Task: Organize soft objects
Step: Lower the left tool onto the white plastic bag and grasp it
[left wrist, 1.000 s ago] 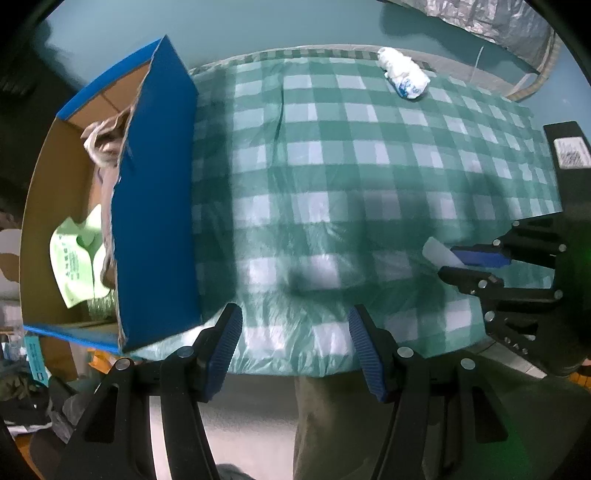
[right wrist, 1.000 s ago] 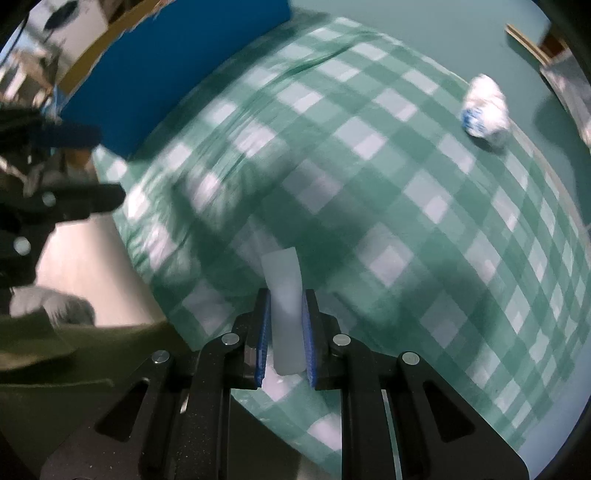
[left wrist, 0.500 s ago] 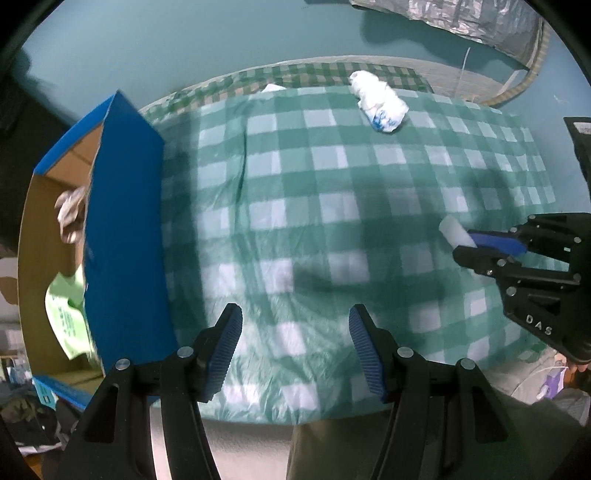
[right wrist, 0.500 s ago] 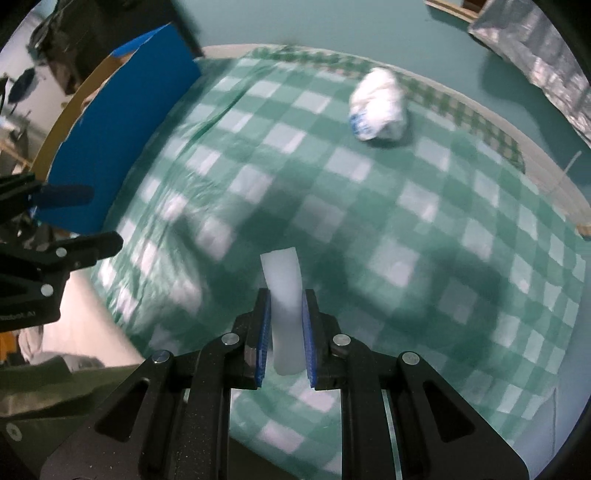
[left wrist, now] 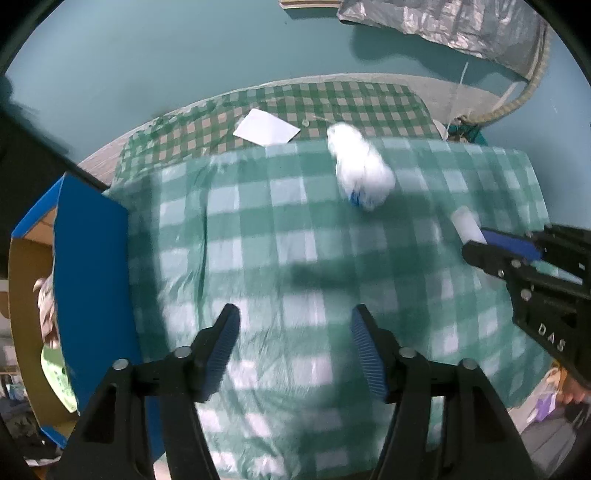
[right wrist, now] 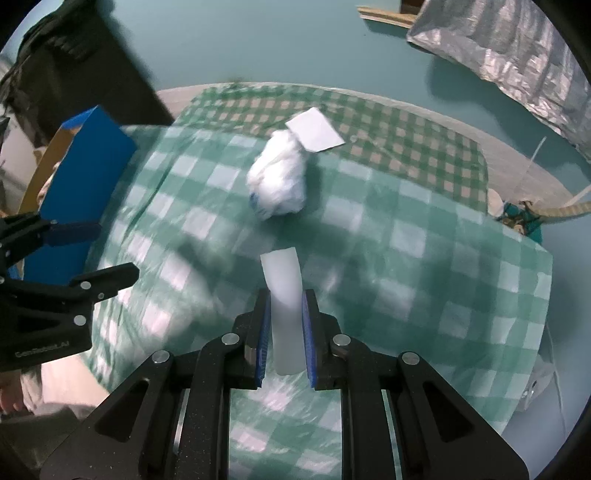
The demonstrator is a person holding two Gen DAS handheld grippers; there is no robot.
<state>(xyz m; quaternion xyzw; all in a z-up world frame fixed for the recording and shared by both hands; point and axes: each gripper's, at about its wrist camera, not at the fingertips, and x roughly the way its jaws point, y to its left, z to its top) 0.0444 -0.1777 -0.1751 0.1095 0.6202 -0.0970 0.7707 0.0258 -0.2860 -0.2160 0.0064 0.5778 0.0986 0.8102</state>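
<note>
A white crumpled soft bundle [left wrist: 364,173] with a blue mark lies on the green checked cloth [left wrist: 280,229], also in the right wrist view [right wrist: 279,184]. My right gripper [right wrist: 284,314] is shut on a white foam strip [right wrist: 282,280] that sticks out past its pads; both show at the right of the left wrist view [left wrist: 467,223]. My left gripper [left wrist: 293,336] is open and empty above the cloth's near part. A blue cardboard box [left wrist: 88,273] stands at the left with soft items [left wrist: 46,310] inside.
A white card [left wrist: 266,127] lies on the smaller-checked cloth at the back. A silver foil sheet [left wrist: 450,22] hangs at the upper right. The table's front edge is just below my left gripper. A teal wall stands behind.
Both grippers have drawn back and swung right; the table looks farther and the white bundle sits nearer the centre. The box has slid to the left edge. Right gripper still holds the strip.
</note>
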